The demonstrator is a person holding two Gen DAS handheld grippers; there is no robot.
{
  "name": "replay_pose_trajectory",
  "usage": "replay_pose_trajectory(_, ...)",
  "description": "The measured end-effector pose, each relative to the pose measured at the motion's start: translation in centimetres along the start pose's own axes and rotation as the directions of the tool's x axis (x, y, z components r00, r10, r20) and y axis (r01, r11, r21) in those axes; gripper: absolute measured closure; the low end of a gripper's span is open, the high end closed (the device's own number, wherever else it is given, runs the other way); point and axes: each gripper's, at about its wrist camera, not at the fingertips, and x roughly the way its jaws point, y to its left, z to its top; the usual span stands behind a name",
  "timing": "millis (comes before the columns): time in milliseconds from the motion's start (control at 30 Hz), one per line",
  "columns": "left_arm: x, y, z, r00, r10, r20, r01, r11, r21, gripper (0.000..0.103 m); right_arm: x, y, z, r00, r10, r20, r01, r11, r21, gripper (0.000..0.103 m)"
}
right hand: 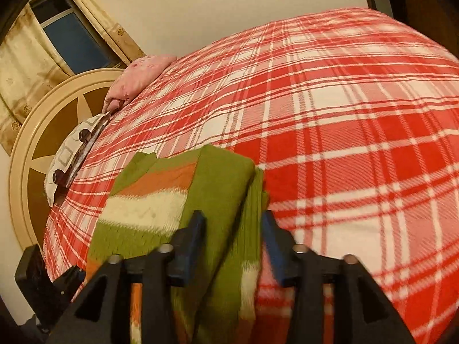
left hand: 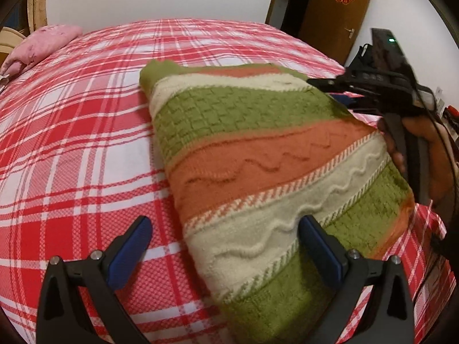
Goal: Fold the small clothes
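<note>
A folded knit sweater with green, orange and cream stripes lies on the red plaid bedspread. My left gripper is open, its right finger over the sweater's near cream stripe and its left finger over the bedspread. My right gripper is open around the sweater's green edge, which passes between the blue pads. The right gripper also shows in the left wrist view at the sweater's far right corner, held by a hand.
A pink pillow lies at the bed's far left. A round cream headboard and a patterned pillow stand at the bed's head. A brown door is behind the bed. A curtained window is beside the headboard.
</note>
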Motion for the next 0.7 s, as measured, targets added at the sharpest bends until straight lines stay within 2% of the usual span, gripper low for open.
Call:
replay_pose_trajectory(400,0.1,-0.1,0.1,1.000,-0.008,-0.005,0.008,1.000,0.006,0.000,2.2,-1.8,1.3,0.999,0.053,0.000,-0.053,0.996,0.075,0.047)
replay_pose_trajectory(500,0.3,0.0,0.4,1.000,-0.020,-0.009,0.020,1.000,0.003,0.000,2.6,-1.2,1.3,0.999,0.045,0.001,-0.045,0.997,0.056,0.047)
replay_pose_trajectory(700,0.8,-0.1,1.0,1.000,-0.028,-0.007,0.028,1.000,0.007,0.000,2.5,-1.4,0.8,0.991,0.133,0.000,-0.132,0.990,0.057,0.047)
